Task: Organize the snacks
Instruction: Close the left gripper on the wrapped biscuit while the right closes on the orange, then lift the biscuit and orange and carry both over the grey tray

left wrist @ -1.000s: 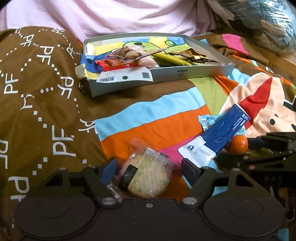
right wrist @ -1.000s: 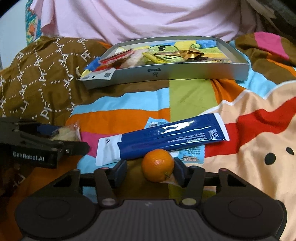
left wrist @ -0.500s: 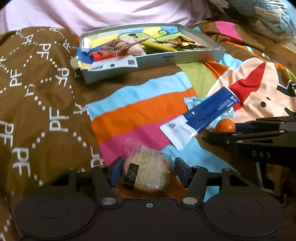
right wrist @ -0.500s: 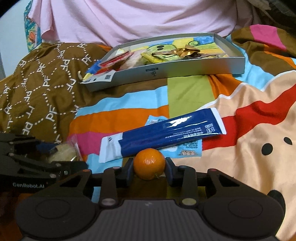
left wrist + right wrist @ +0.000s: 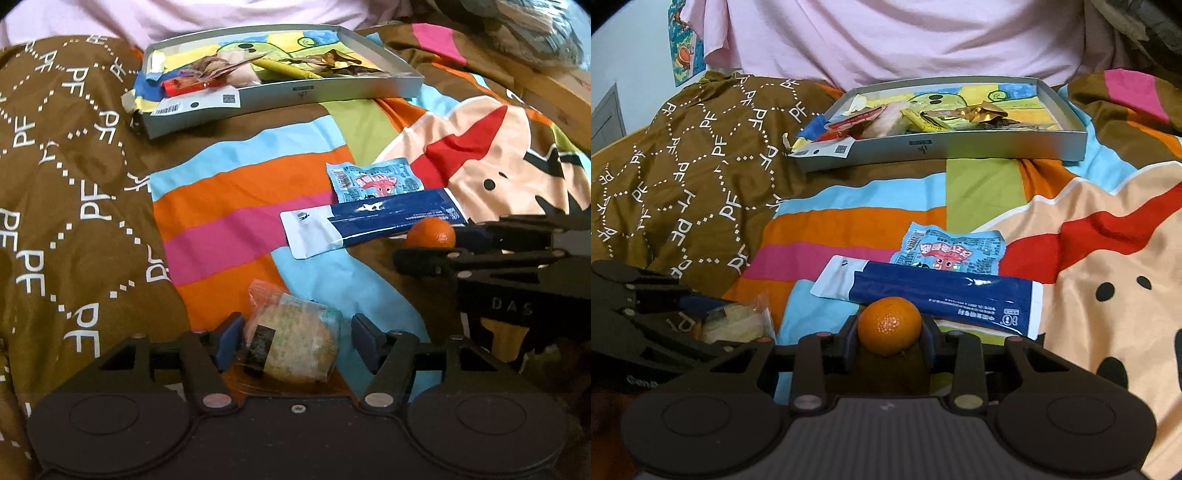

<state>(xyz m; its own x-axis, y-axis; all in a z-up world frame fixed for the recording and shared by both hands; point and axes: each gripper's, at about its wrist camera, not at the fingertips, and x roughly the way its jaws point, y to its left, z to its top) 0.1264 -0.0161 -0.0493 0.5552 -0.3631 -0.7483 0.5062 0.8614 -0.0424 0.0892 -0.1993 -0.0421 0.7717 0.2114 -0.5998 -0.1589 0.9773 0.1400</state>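
Observation:
A wrapped round cookie (image 5: 291,345) lies between the fingers of my left gripper (image 5: 295,343); the left pad touches the wrapper, the right pad stands a little off it. My right gripper (image 5: 889,334) is shut on a small orange (image 5: 889,325), also seen in the left wrist view (image 5: 430,232). A grey tray (image 5: 332,90) holding several snack wrappers lies farther back on the bed; it also shows in the right wrist view (image 5: 960,142).
A long blue and white packet (image 5: 931,295) and a light blue snack packet (image 5: 951,247) lie on the striped bedspread just beyond the orange. Brown patterned fabric (image 5: 55,184) covers the left. A person in a pink shirt (image 5: 905,37) sits behind the tray.
The right gripper closed on the orange and lifted it slightly. The left gripper drew back with the cookie between its fingers. The blue packet shifted, uncovering the light blue packet.

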